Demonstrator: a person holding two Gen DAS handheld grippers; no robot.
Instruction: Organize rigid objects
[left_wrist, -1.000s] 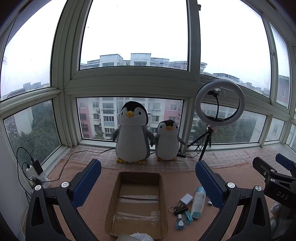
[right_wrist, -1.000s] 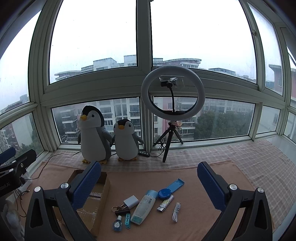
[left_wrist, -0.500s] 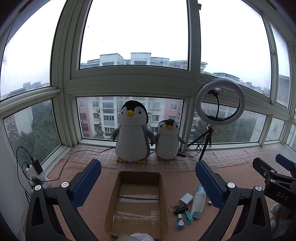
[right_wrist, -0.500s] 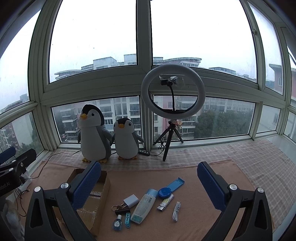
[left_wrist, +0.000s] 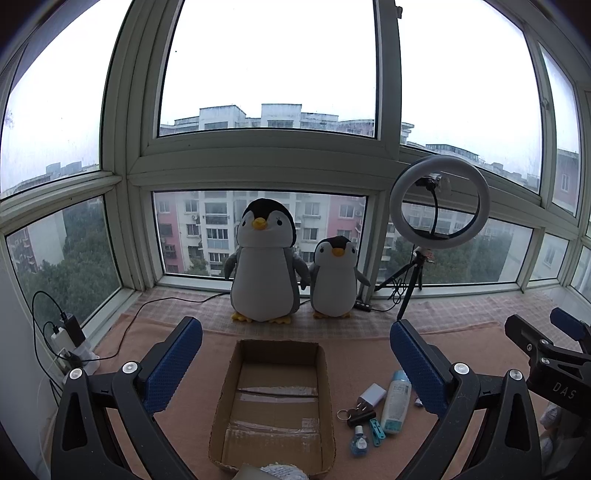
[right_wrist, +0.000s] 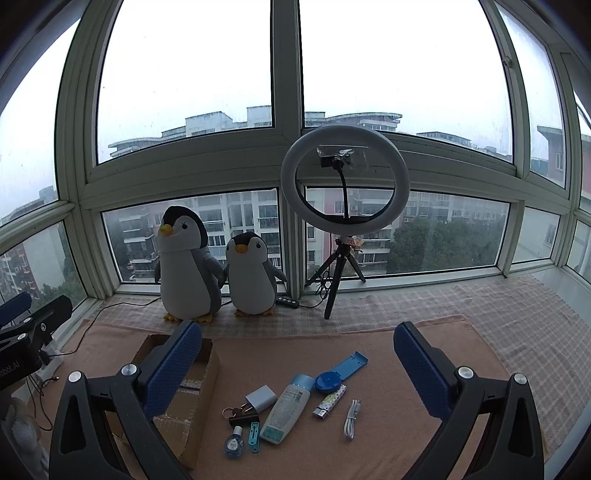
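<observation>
1. Cardboard box (left_wrist: 274, 402): brown.
2. Lotion bottle (right_wrist: 286, 410): white, pale blue cap.
3. Charger (right_wrist: 261, 398): white.
4. Lighter (right_wrist: 330, 400): white, dotted print.
5. Penguin plushes (right_wrist: 186, 264): grey, white, black; yellow beaks.
6. Mat (right_wrist: 406, 369): peach.

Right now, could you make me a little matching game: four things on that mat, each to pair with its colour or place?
Things:
1. cardboard box
2. lotion bottle
3. charging cable
4. wall charger

Descriptions:
A. coiled, white, farthest right of the small items
B. white cube beside the keyring
C. open, nearly empty, left of the small items
D. lying flat, light-blue cap

Pairs: 1-C, 2-D, 3-A, 4-B
</observation>
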